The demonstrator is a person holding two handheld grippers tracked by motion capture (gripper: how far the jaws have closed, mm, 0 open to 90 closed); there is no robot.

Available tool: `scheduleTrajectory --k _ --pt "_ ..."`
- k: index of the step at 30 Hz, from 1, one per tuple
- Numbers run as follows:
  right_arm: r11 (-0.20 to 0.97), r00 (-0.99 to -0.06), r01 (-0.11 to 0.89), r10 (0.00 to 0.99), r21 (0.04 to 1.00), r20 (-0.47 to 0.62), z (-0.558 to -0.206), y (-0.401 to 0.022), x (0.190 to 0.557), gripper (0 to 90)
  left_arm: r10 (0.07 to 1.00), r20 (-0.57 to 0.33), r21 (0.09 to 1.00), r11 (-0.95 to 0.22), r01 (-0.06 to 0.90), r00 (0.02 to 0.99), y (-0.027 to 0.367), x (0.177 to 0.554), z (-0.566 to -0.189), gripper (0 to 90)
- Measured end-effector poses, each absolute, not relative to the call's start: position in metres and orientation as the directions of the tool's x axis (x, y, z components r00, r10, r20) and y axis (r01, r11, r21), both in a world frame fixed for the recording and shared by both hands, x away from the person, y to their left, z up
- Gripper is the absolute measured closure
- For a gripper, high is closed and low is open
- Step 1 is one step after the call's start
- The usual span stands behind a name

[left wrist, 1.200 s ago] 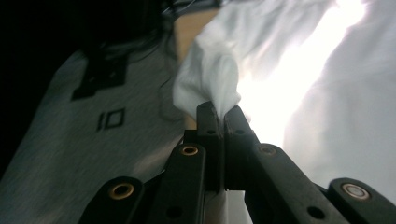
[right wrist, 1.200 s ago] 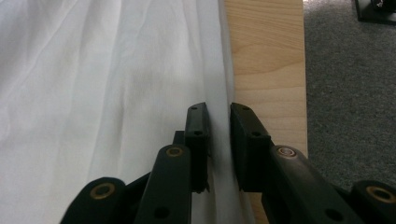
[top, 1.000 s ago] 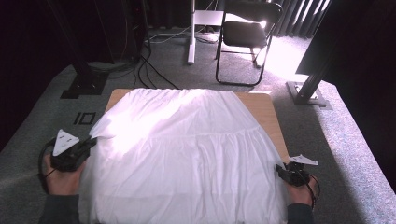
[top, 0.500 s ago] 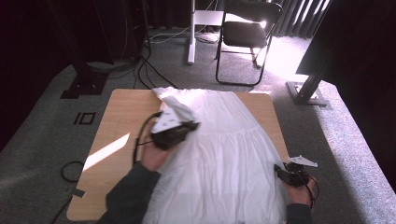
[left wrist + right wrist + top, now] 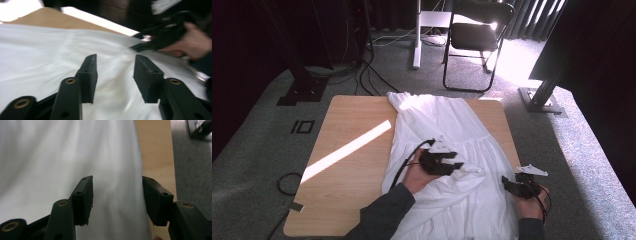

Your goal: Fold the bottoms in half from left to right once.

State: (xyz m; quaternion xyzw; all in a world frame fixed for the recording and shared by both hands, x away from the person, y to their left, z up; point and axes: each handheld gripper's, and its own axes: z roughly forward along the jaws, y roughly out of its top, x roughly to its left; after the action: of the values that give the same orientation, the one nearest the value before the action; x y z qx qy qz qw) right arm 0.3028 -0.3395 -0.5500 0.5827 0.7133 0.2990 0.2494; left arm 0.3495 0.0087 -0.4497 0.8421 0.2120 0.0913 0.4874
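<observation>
Cloth, thin and limp: the white dress (image 5: 447,150) lies folded lengthwise over the right half of the table (image 5: 347,130); it looks light and will sag and slide unless pinched at an edge or seam. Left gripper (image 5: 454,165) hovers over mid-dress, fingers just opened, nothing between them. Right gripper (image 5: 510,186) at the near right edge, fingers also just parted, empty.

Left gripper (image 5: 458,167) and right gripper (image 5: 508,184), jaws just parted.
</observation>
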Motion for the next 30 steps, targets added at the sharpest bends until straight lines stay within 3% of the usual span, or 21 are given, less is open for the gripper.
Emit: scheduleTrajectory --k 6,11,15,20,22,25,26,27,28,30 --pt "0.205 -0.323 0.561 0.946 0.802 -0.016 -0.508 -0.3 0.298 51.1 0.649 -0.025 0.86 -0.375 0.348 0.761 0.098 0.352 -0.458 49.8" --pt "0.256 -0.422 0.48 0.906 0.839 -0.035 -0.482 -0.266 0.299 44.5 0.75 -0.015 0.815 -0.374 0.443 0.662 0.152 0.341 -0.489 46.7" --pt "0.325 -0.481 0.495 0.875 0.805 -0.058 -0.487 -0.242 0.308 38.0 0.787 -0.015 0.76 -0.392 0.518 0.617 0.172 0.332 -0.519 41.2" --pt "0.361 -0.495 0.568 0.868 0.74 -0.043 -0.512 -0.231 0.32 36.3 0.79 -0.054 0.727 -0.389 0.566 0.611 0.175 0.324 -0.543 35.5" --pt "0.378 -0.488 0.591 0.871 0.713 -0.057 -0.519 -0.23 0.322 40.1 0.796 -0.057 0.715 -0.389 0.581 0.602 0.174 0.323 -0.548 32.6" --pt "0.387 -0.501 0.61 0.865 0.692 -0.042 -0.524 -0.233 0.323 63.7 0.798 -0.071 0.711 -0.38 0.592 0.598 0.173 0.32 -0.553 31.4" --pt "0.387 -0.501 0.61 0.865 0.692 -0.042 -0.524 -0.233 0.323 63.7 0.798 -0.071 0.711 -0.38 0.592 0.598 0.173 0.32 -0.553 31.7" --pt "0.39 -0.504 0.613 0.863 0.687 -0.04 -0.524 -0.235 0.323 72.5 0.781 -0.056 0.707 -0.409 0.577 0.622 0.167 0.316 -0.551 31.7" --pt "0.382 -0.492 0.597 0.869 0.706 -0.054 -0.519 -0.238 0.32 83.3 0.749 -0.066 0.688 -0.444 0.574 0.659 0.158 0.316 -0.548 81.9" --pt "0.373 -0.488 0.587 0.871 0.719 -0.054 -0.515 -0.239 0.319 83.7 0.741 -0.059 0.694 -0.451 0.561 0.668 0.153 0.316 -0.544 87.9"
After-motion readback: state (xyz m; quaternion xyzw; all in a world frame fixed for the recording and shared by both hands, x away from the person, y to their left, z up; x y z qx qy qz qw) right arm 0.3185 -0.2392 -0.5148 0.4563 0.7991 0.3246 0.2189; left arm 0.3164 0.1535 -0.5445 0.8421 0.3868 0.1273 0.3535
